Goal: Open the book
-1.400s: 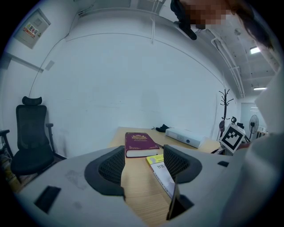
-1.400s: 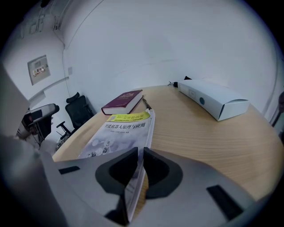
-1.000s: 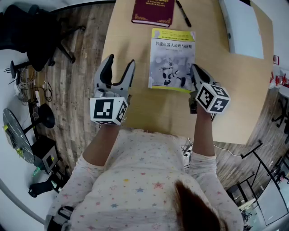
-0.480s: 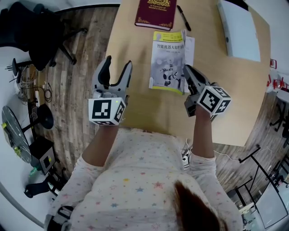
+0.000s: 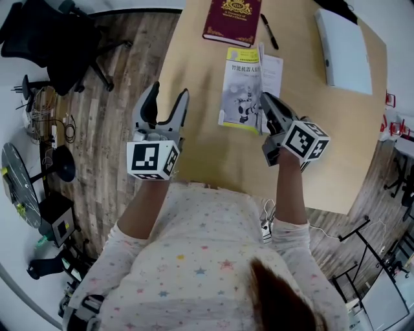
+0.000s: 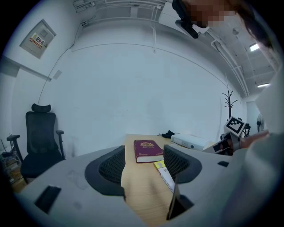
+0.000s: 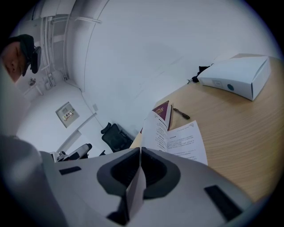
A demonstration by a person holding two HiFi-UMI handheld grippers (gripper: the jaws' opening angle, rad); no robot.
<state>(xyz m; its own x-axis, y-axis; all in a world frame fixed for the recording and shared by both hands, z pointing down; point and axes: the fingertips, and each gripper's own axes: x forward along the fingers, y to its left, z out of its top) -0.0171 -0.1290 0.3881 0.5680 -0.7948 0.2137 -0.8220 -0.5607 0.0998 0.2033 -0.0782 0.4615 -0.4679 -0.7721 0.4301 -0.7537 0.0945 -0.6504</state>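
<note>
The right gripper was clenched on the lower edge of the book's front cover – in the right gripper view its jaws stood pressed together with the thin sheet pinched between them. The cover stood up off the pages, tilted toward the left gripper, and a white printed page lay bare just ahead of the right gripper, to the outer side of its jaws. The book itself lay on the wooden table, straight ahead of the right gripper and ahead and inward of the left.

The left gripper hung released above the table's left part, well apart from the book – its jaws gaped with only tabletop showing between them in the left gripper view.

Beyond the book, farther from both grippers, lay a maroon book with a black pen just beside it. A white box sat ahead and outward of the right gripper.
</note>
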